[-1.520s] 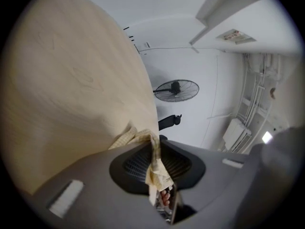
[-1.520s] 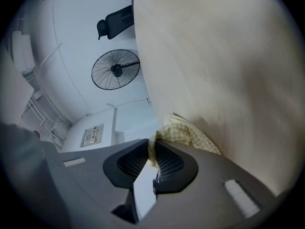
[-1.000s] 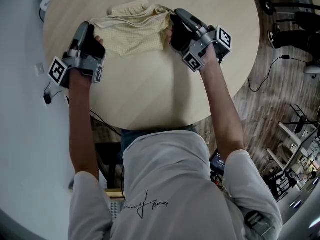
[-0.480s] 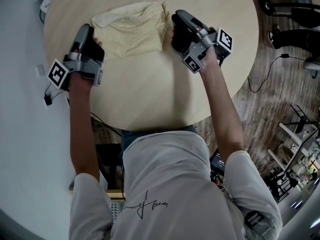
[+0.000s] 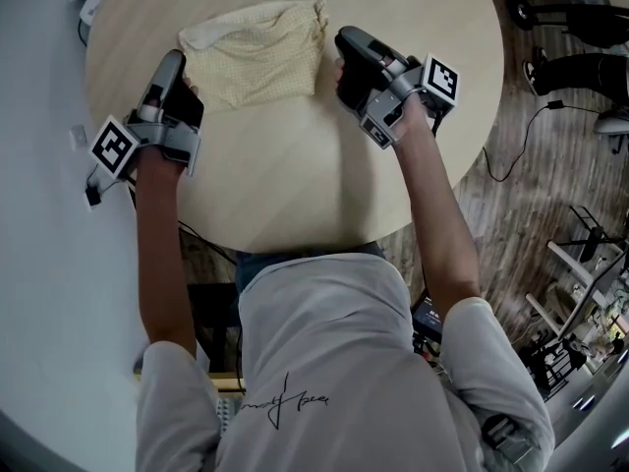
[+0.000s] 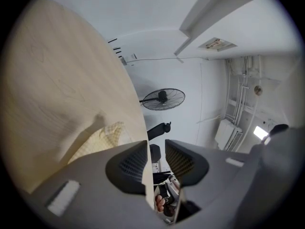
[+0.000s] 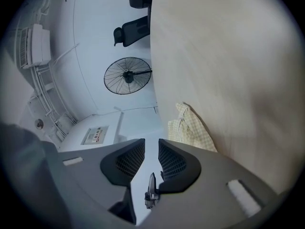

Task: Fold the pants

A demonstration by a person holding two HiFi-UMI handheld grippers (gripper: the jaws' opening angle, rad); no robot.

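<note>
Pants (image 5: 257,52) lie in a compact, roughly square fold on the far left part of the round worktop (image 5: 295,185), between the two tools. The far right corner looks a bit bunched.

The left tool (image 5: 175,62) sits just beside the pants' near left corner, jaws apart with nothing between them. The right tool (image 5: 346,39) sits just beside the right edge. Its jaws have just been closing a little but stand apart, and no cloth is between them. We cannot tell whether either tip touches the fabric.

We judge the fold mostly done, with tidying or one more fold left. To do it well:
- Bring both tools in low and level with the worktop.
- Pinch all layers at matching corners so the stack does not split.
- Lift only slightly and move both sides together.
- Lay edge onto edge before letting go.
- Flatten the bunched corner first, or it will skew the next crease.

The main risk is catching only the top layer and dragging the pile apart.
</note>
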